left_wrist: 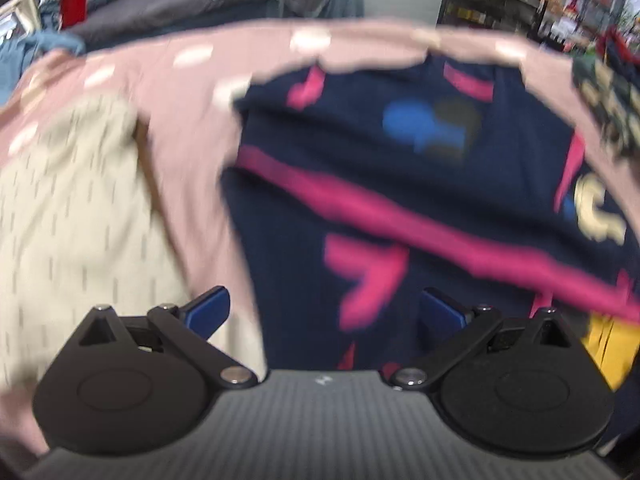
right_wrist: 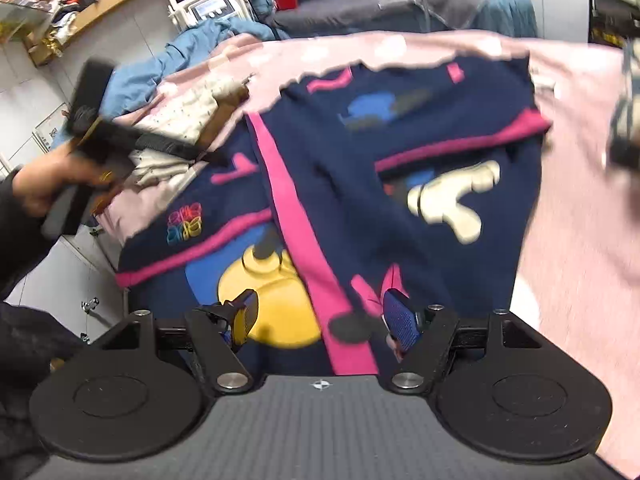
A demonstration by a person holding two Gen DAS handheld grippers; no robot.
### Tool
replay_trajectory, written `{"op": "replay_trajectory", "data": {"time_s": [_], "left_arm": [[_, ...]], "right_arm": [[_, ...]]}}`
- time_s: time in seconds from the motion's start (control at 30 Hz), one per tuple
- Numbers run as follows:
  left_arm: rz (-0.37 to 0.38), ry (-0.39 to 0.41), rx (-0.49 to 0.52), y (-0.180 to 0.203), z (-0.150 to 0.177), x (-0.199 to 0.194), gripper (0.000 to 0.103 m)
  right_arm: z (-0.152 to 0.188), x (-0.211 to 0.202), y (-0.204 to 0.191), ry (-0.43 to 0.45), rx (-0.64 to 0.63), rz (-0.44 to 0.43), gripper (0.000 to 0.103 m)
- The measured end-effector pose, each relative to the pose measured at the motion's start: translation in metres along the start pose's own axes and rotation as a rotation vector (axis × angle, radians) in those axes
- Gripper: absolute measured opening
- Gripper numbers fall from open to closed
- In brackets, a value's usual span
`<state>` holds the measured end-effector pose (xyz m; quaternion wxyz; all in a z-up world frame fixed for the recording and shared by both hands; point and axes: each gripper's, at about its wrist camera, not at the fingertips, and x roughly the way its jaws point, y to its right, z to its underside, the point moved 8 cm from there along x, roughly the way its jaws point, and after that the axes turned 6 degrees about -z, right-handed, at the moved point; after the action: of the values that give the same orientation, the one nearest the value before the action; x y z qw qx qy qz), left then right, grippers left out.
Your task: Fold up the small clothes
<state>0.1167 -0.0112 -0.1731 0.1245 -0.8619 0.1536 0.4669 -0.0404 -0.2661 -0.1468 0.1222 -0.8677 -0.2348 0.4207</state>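
Navy garment spread on pink sheet, pink band running 11 to 5 o'clock. Right gripper nearer, fingers wide, empty, straddling hem; left gripper likewise wide.

Both wrist cameras look down close over the navy garment on the pink sheet; the right one sits farther back, catching the left gripper
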Motion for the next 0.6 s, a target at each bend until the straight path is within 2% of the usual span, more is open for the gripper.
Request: {"op": "replay_trajectory", "data": {"time_s": [0.07,0.1,0.13,0.33,0.47,0.6], "left_arm": [[-0.045,-0.029,-0.032,-0.005,0.027,0.003,0.103],[-0.045,0.014,-0.057,-0.007,0.035,0.0,0.103],[-0.052,0.037,-0.072,-0.008,0.039,-0.003,0.103],[-0.101,0.002,-0.093,-0.005,0.044,-0.008,0.103],[-0.108,-0.01,-0.047,-0.001,0.037,-0.009,0.103],[-0.117,0.004,0.049,0.003,0.015,-0.008,0.103]], "right_arm": [[0.002,-0.001,0.0,0.014,0.004,-0.011,0.103],[0.002,0.0,-0.001,0.013,0.002,-0.011,0.103],[0.002,0.001,-0.001,0.012,-0.002,-0.01,0.103],[0.001,0.006,-0.005,0.006,-0.02,-0.004,0.103],[-0.01,-0.001,-0.005,0.039,-0.026,0.014,0.103],[-0.034,-0.009,0.004,0.058,-0.071,0.018,0.103]]}}
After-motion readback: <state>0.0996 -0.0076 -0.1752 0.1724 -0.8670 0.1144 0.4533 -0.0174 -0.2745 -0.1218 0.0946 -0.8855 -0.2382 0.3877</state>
